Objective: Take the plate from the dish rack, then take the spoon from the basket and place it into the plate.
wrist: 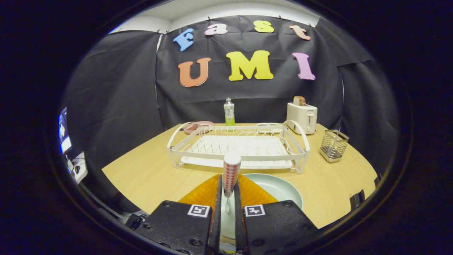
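A wooden table (152,173) stood before black cloth, bearing a white dish rack (238,146) and wire basket (333,145). The gripper (229,191) pinched the spoon (230,173) by its checkered handle, 2 fingers nearly together, apparently above the pale plate (279,189).

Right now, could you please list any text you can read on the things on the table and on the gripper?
Bottle label: too blurred to read.
Toaster front mark: too small to read.
Gripper, fingers shut on the spoon: two square coded markers, no words.
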The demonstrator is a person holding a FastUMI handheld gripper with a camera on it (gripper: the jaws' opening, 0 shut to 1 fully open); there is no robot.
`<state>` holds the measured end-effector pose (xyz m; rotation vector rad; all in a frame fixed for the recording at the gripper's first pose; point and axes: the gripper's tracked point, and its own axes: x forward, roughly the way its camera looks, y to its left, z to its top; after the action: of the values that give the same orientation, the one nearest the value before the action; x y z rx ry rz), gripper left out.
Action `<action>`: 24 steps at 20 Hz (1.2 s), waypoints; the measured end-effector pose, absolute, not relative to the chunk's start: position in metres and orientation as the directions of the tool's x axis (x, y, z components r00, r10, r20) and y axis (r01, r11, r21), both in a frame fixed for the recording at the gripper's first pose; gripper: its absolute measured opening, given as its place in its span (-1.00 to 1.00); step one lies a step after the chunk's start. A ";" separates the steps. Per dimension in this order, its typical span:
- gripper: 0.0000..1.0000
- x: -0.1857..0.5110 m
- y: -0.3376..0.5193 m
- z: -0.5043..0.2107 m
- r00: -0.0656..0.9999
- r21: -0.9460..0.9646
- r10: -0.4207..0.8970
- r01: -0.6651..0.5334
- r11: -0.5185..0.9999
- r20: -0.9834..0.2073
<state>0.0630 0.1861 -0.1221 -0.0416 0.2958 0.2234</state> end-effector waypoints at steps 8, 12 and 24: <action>0.69 0.061 0.144 -0.091 0.956 -0.026 0.124 -0.136 0.990 -0.267; 0.91 0.046 0.118 -0.065 0.977 -0.040 0.089 -0.098 0.994 -0.196; 1.00 -0.021 0.049 0.008 0.998 0.042 0.024 -0.022 0.999 -0.050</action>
<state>-0.0205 0.0488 0.0080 0.0415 0.0501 0.0233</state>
